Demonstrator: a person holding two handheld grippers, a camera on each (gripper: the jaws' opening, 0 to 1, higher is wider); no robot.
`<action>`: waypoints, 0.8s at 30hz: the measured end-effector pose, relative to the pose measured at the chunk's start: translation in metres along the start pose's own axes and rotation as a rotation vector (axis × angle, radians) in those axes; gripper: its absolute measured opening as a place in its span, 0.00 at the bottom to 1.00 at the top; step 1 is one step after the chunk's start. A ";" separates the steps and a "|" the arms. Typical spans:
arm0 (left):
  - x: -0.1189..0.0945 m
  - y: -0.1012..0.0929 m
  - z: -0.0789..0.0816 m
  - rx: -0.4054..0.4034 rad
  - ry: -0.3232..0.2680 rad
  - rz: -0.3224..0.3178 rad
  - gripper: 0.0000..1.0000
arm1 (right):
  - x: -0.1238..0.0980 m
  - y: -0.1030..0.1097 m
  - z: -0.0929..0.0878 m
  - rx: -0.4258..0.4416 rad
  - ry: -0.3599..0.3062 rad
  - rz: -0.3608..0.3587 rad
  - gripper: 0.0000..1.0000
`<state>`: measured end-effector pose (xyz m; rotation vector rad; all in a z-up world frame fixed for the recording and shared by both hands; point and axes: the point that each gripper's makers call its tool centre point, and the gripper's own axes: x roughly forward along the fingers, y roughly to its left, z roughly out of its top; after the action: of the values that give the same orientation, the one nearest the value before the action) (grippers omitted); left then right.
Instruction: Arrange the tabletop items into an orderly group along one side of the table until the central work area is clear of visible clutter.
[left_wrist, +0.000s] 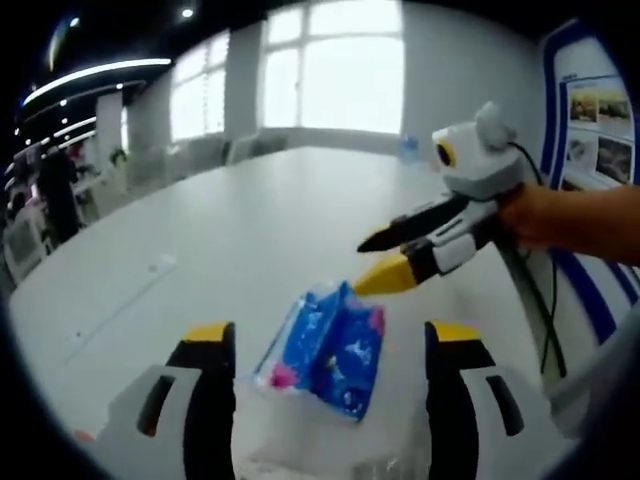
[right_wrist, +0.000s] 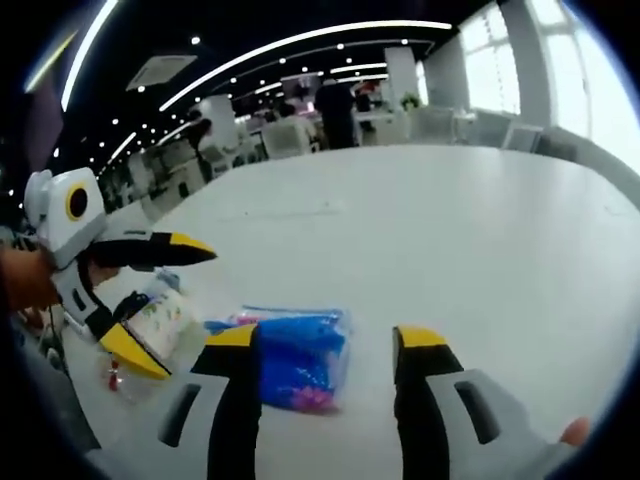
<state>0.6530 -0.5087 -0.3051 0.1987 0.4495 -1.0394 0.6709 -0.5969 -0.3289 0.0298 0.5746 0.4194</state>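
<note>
- The left gripper (left_wrist: 330, 345) has its yellow-tipped jaws spread wide; a blue packet (left_wrist: 325, 345) with white and pink print sits between them, touching neither that I can tell.
- Under that packet lies a clear plastic wrapper (left_wrist: 300, 440), blurred at the bottom of the left gripper view, so what it holds is hard to make out.
- In the same view the right gripper (left_wrist: 385, 262) comes in from the right, held by a hand (left_wrist: 560, 215); its jaws are parted, with the yellow tip just beside the packet's upper corner.
- In the right gripper view the right gripper (right_wrist: 325, 345) stands spread, the blue packet (right_wrist: 295, 360) lying flat on the white worktop (right_wrist: 450, 230) by the left jaw.
- There the left gripper (right_wrist: 165, 305) enters from the left, jaws apart around a clear bag (right_wrist: 150, 335) with coloured contents.
- The worktop beyond is broad and pale; windows (left_wrist: 330, 65) glow behind it.
</note>
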 end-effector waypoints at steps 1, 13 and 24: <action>0.000 -0.001 0.000 0.000 0.001 -0.002 0.78 | 0.000 0.001 0.000 -0.001 -0.002 0.002 0.57; -0.007 -0.015 0.001 -0.019 0.005 -0.052 0.95 | -0.006 0.015 0.005 0.017 -0.047 0.055 0.83; -0.016 -0.025 -0.003 -0.027 0.017 -0.092 0.99 | -0.009 0.028 0.010 0.036 -0.087 0.108 0.97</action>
<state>0.6241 -0.5073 -0.2991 0.1647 0.4918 -1.1215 0.6590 -0.5742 -0.3119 0.1132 0.4962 0.5107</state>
